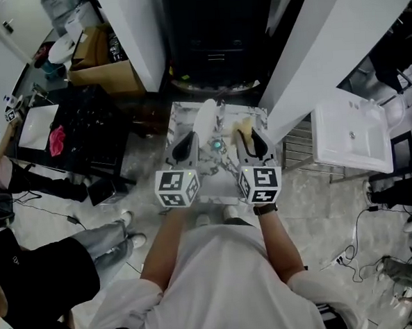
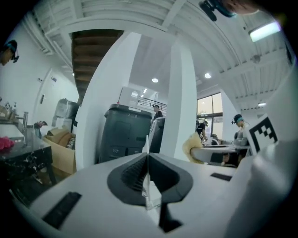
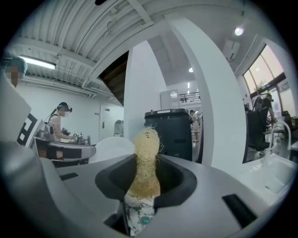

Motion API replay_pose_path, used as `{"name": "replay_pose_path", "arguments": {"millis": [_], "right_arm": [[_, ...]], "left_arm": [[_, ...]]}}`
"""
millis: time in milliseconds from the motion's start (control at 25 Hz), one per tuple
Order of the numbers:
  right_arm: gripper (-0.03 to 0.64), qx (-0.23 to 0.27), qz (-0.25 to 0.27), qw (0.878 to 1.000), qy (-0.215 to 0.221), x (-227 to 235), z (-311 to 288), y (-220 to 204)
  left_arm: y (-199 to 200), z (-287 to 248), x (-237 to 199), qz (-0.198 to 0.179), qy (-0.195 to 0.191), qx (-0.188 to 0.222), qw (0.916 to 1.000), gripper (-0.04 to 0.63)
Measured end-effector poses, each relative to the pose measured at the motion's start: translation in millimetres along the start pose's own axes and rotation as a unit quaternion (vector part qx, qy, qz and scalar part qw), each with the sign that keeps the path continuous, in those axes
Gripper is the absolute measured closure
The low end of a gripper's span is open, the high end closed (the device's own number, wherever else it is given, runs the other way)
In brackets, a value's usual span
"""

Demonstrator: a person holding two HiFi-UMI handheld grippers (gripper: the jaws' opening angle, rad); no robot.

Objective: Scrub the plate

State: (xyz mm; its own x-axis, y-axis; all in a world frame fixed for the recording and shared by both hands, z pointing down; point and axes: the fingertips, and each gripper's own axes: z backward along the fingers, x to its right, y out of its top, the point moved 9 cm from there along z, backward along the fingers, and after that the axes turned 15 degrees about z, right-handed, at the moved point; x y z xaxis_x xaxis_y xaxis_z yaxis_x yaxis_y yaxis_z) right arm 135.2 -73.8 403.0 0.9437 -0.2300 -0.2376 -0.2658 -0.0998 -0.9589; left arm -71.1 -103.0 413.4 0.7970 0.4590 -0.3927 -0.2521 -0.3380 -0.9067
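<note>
While both claws hang over the marble table (image 1: 179, 120), watch the left gripper (image 1: 189, 142). Its jaws are pinched almost together on the thin rim of the white plate (image 1: 207, 118). The plate stands on edge, raised above the middle of the table. Over the table's right half, the right gripper (image 1: 250, 138) has its jaws part-way in. They are clamped around a straw-coloured scrubber (image 3: 145, 162), whose frizzy top pokes up past the pads. Plate and scrubber sit side by side above the table, with a slim gap between them in the head view. Down on the table top, beneath the two tools, lies a small teal thing (image 1: 217, 145).
</note>
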Motion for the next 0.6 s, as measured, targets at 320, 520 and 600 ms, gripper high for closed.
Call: {"name": "replay_pose_path", "arguments": {"millis": [320, 520, 600], "right_arm": [[0.492, -0.008, 0.016, 0.999, -0.046, 27, 3, -6], [0.494, -0.007, 0.018, 0.999, -0.049, 29, 3, -4], [0.494, -0.007, 0.02, 0.999, -0.046, 28, 3, -3]], "left_arm": [[8, -18, 11, -0.036, 0.015, 0.034, 0.9986, 0.577], [13, -23, 15, -0.044, 0.005, 0.035, 0.9984, 0.577], [13, -25, 16, -0.043, 0.002, 0.033, 0.9985, 0.577]]}}
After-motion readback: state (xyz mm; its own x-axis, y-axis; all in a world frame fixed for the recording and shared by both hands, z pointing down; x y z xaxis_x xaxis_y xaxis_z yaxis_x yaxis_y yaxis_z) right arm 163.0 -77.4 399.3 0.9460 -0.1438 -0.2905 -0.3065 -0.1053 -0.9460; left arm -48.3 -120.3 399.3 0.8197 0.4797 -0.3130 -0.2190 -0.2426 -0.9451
